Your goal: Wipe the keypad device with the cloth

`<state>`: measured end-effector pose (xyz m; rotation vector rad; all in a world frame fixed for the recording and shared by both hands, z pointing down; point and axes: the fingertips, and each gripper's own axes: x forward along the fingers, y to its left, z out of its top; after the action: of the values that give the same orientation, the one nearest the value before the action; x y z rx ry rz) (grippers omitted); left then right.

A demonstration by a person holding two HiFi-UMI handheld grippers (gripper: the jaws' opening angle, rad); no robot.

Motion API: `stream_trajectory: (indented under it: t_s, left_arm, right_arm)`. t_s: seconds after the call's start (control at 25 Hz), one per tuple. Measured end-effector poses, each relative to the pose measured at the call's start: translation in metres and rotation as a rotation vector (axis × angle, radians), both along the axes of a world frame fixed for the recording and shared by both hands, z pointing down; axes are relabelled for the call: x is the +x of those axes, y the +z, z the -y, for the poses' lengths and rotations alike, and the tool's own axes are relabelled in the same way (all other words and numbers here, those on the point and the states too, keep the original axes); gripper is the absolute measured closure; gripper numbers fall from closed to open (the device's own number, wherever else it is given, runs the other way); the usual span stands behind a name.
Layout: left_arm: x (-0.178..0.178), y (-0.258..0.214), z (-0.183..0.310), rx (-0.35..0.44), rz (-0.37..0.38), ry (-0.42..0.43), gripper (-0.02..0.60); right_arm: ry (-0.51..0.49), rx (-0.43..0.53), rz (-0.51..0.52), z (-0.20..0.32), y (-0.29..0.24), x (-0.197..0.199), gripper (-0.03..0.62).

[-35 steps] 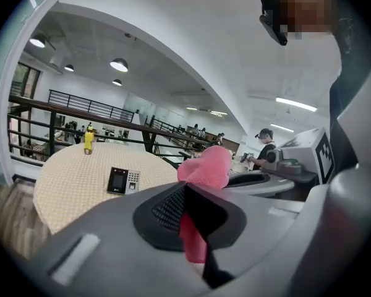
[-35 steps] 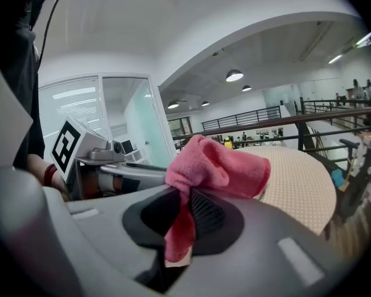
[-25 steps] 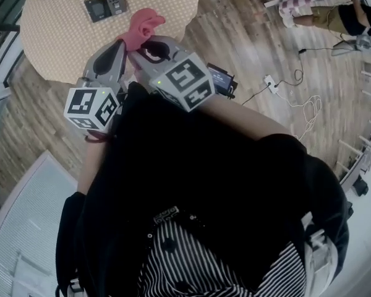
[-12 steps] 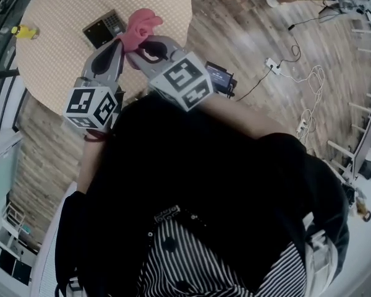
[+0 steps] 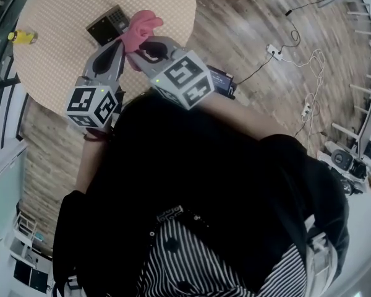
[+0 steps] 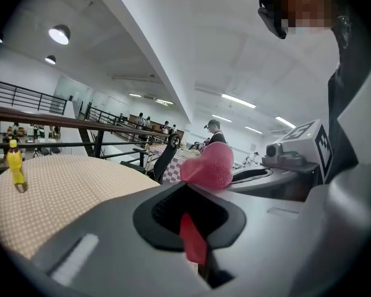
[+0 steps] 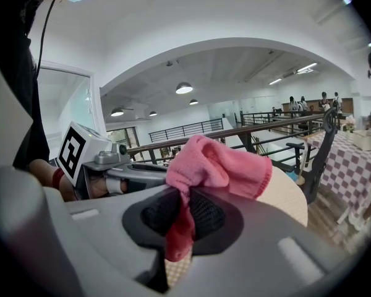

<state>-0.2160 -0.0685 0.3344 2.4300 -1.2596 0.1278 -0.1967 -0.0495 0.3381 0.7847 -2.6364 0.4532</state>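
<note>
Left hand-held gripper (image 6: 187,210) and right hand-held gripper (image 7: 180,206) both pinch the cloth (image 5: 142,25), now nearer the keypad device (image 5: 107,25); wiping looks about to begin.

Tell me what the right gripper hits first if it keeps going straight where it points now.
Beyond the cloth in its jaws, the right gripper lines up with the keypad device on the table; it looks held level, so it may pass above.

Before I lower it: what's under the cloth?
Table shows around the cloth, with the keypad right beside it. The patch straight beneath is covered; whether the cloth overlaps the keypad can't be told.
</note>
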Motion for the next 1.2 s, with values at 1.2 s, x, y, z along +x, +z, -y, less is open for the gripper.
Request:
stream_trajectory:
  t_s: [1.2]
  left_arm:
    - [-0.074,0.038,0.062,-0.12,0.042,-0.177,0.58]
  right_arm:
    - [-0.199,-0.109,0.01,0.062,0.034,-0.071,0.548]
